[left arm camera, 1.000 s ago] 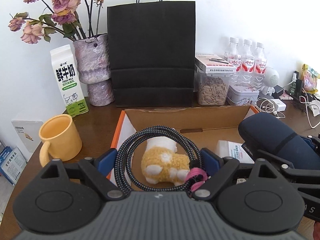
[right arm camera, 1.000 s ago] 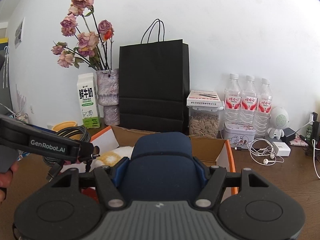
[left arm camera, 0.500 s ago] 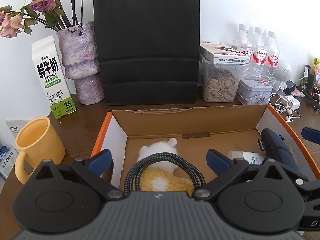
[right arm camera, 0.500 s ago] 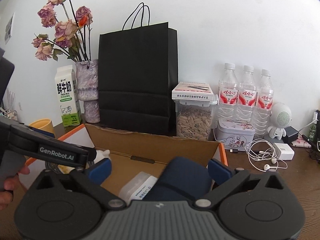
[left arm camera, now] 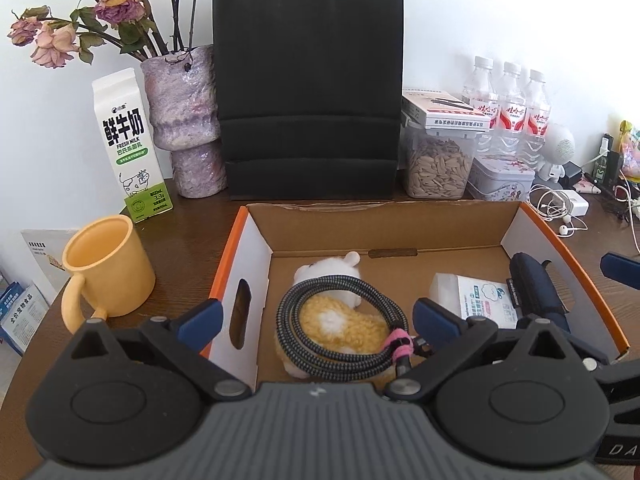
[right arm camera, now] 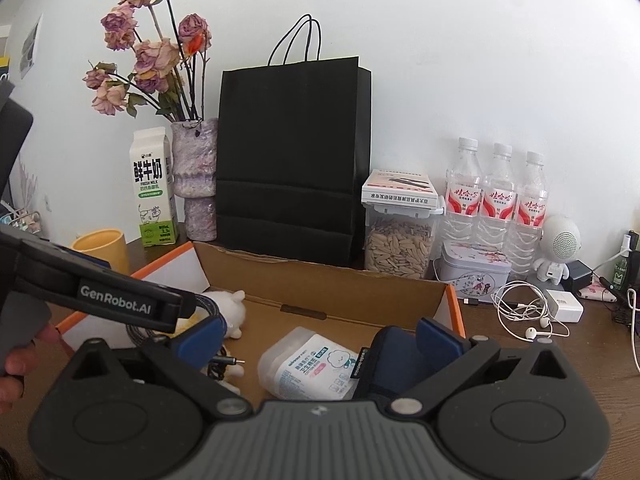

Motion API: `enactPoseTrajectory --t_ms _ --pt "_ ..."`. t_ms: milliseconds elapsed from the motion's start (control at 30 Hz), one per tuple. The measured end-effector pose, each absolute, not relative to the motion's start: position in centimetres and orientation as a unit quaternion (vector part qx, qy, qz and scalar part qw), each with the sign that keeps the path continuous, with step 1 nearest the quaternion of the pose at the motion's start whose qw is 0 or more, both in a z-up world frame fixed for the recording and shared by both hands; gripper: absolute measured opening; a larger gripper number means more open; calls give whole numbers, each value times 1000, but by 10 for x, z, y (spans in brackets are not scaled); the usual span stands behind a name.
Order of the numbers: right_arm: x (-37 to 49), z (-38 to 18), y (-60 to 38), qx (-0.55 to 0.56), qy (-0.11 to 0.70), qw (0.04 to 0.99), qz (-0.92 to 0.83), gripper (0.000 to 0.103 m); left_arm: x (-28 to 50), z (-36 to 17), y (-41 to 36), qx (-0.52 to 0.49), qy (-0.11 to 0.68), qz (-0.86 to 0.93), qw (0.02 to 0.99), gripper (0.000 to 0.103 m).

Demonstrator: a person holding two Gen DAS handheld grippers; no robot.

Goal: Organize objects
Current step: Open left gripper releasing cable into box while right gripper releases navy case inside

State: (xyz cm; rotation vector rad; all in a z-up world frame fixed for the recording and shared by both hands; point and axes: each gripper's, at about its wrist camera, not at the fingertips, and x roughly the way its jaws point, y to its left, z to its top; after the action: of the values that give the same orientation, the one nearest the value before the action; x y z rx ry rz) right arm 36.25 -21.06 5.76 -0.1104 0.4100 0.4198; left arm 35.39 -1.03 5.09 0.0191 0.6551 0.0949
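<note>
The coiled cable (left arm camera: 340, 328) lies on the plush toy (left arm camera: 340, 316) in the cardboard box (left arm camera: 256, 248), with the navy pouch (left arm camera: 536, 292) against the right wall beside the tissue pack (left arm camera: 484, 300), so the loose things sit together. My left hand-held gripper (left arm camera: 316, 316) and right hand-held gripper (right arm camera: 320, 332) gape open, holding nothing. The yellow mug (left arm camera: 108, 268) stands outside on the tabletop (left arm camera: 192, 216); the box walls hem my retreat.
</note>
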Motion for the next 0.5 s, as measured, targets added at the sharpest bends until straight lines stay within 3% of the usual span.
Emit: enactPoseTrajectory --t_ms 500 --pt "278 73 -217 -55 210 955 203 103 266 56 1 -4 328 50 943 103"
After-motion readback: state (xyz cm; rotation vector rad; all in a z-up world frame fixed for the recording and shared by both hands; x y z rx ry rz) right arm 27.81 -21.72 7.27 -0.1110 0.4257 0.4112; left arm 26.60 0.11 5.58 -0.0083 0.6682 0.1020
